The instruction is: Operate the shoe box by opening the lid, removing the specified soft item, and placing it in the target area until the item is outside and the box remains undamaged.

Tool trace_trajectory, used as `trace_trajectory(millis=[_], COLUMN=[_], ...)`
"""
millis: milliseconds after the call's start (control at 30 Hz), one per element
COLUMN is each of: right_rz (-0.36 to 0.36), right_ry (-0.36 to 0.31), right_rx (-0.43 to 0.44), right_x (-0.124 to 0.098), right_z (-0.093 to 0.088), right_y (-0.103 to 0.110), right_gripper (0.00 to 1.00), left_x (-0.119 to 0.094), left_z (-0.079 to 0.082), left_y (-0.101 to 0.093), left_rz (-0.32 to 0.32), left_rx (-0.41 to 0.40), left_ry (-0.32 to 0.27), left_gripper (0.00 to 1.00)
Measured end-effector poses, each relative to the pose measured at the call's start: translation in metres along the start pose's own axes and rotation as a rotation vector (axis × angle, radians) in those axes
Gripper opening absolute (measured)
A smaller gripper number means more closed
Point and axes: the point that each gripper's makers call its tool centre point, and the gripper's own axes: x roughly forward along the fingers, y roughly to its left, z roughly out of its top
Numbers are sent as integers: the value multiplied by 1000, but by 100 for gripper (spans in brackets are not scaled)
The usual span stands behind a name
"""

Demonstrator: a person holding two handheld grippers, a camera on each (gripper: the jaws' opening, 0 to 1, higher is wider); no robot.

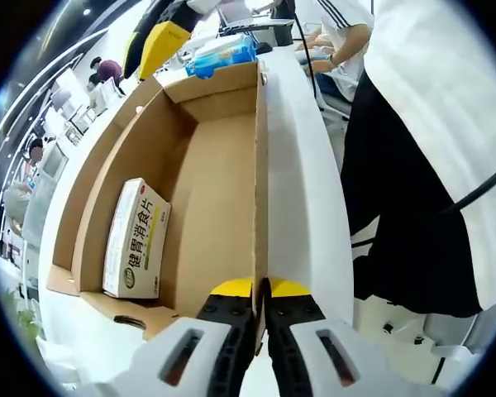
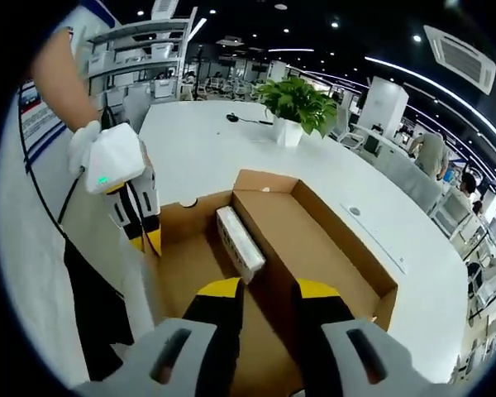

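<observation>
A brown cardboard shoe box stands open on the white table. My left gripper is shut on the top edge of its near side wall. A white carton with green lettering lies inside on the floor, against the opposite wall. In the right gripper view the same carton lies beside the inner wall of the box, and the left gripper pinches the box wall at the left. My right gripper hovers open over the box, just short of the carton, holding nothing.
A potted plant and a dark cable sit on the white table beyond the box. A blue pack and a yellow object lie past the box's far end. A person in black trousers stands close by.
</observation>
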Motion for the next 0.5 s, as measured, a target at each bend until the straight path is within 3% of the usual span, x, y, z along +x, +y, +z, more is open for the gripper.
trace_trajectory(millis=[100, 500], right_rz=[2, 18], right_ry=[-6, -5], right_rx=[49, 41], right_x=[6, 12], right_z=[3, 8], right_y=[-4, -2], right_gripper=[23, 24], left_x=[0, 0], left_z=[1, 1], left_y=[0, 0], left_rz=[1, 2], left_rx=[1, -2], left_ry=[-1, -1], left_gripper=[3, 3])
